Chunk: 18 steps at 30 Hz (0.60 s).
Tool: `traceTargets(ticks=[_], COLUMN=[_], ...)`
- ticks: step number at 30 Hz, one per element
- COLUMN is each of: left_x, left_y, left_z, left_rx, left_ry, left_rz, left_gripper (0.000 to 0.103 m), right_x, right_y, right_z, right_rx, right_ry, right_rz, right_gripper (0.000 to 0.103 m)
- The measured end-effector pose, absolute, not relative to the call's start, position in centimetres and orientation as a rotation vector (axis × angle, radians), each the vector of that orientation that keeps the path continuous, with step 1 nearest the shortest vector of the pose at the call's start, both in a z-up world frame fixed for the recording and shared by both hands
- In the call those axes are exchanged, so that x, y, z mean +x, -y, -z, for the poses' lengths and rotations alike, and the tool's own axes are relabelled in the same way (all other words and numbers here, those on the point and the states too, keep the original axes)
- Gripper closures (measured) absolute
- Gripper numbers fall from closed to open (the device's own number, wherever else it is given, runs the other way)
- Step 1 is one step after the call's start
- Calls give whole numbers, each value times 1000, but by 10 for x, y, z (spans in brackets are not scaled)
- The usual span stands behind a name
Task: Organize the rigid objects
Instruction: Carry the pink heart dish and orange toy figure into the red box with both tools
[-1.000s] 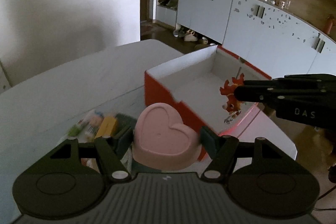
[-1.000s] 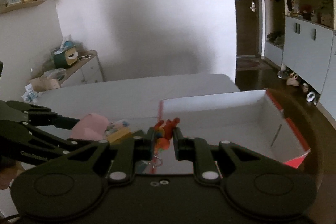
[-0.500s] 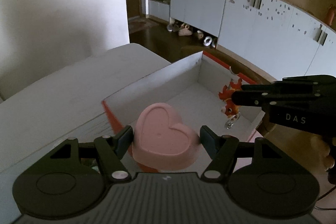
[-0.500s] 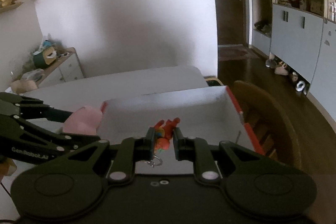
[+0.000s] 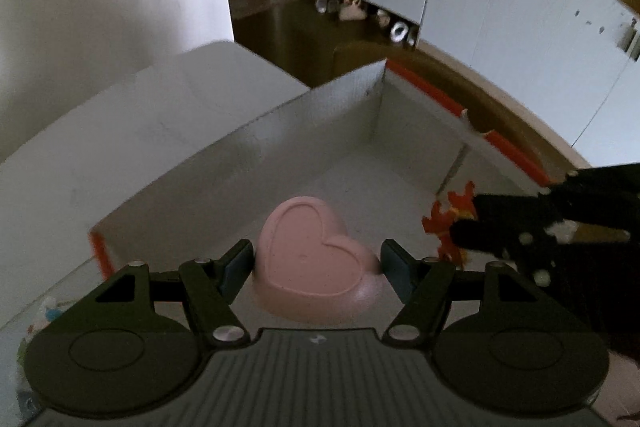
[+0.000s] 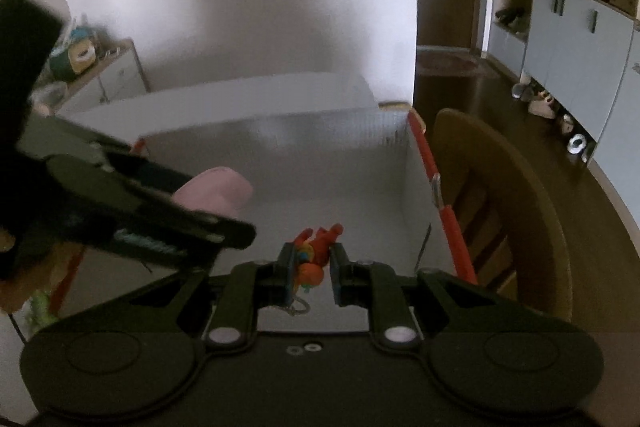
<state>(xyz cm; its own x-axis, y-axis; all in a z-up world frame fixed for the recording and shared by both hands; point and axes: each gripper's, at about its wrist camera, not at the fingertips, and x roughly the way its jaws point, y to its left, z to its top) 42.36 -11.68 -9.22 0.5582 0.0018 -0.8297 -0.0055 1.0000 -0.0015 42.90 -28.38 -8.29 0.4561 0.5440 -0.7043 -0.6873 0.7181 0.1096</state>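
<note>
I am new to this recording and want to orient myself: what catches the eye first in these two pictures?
First, the pink heart-shaped block, clamped in the left gripper above the open white cardboard box with red edges. Beside it, the right gripper pinches a small red-orange toy figure with a metal ring over the same box.

light: dim, muted colours | source: brightest on plain white wall (image 6: 240, 7) | shadows: black plastic gripper bodies nearly featureless | blur: motion smear on white cardboard box with orange rim (image 5: 420, 87) | distortion: fisheye bending, dark corners
</note>
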Motion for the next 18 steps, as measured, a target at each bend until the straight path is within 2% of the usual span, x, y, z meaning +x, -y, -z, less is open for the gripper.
traceTargets(ticks=[18], left_x=[483], left_y=[124], left_z=[149], left_rx=[32], left_ry=[-1158], left_rz=[-3], left_gripper=[33], right_x=[446], right_y=[249], right_z=[120], right_rx=[-357], right_ry=[-987], right_rz=[-795], right_gripper=[86])
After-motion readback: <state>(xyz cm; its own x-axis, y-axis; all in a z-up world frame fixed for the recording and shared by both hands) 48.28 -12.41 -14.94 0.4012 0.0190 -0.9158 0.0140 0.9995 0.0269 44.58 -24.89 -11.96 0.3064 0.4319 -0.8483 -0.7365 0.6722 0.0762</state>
